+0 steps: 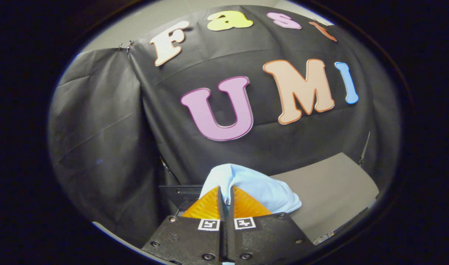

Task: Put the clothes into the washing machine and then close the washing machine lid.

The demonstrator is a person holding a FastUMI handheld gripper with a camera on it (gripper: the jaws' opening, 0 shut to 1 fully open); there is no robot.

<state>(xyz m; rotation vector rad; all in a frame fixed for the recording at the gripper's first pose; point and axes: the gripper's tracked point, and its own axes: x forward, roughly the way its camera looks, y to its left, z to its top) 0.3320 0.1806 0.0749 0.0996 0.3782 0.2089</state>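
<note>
The gripper [226, 200] has its orange fingers [206, 206] nearly together, pinching a light blue cloth [253, 186] that bunches just ahead at twelve o'clock and trails toward two o'clock, above a grey surface [331, 187].

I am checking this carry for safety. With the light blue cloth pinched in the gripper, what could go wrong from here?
1. The gripper pinches only a fold of the light blue cloth; the loose part bulging beyond the orange fingers may slip out.
2. The hanging cloth could snag on the dark frame just beside the fingers.
3. The bunched cloth hides what lies directly ahead, so aiming may be harder.
</note>
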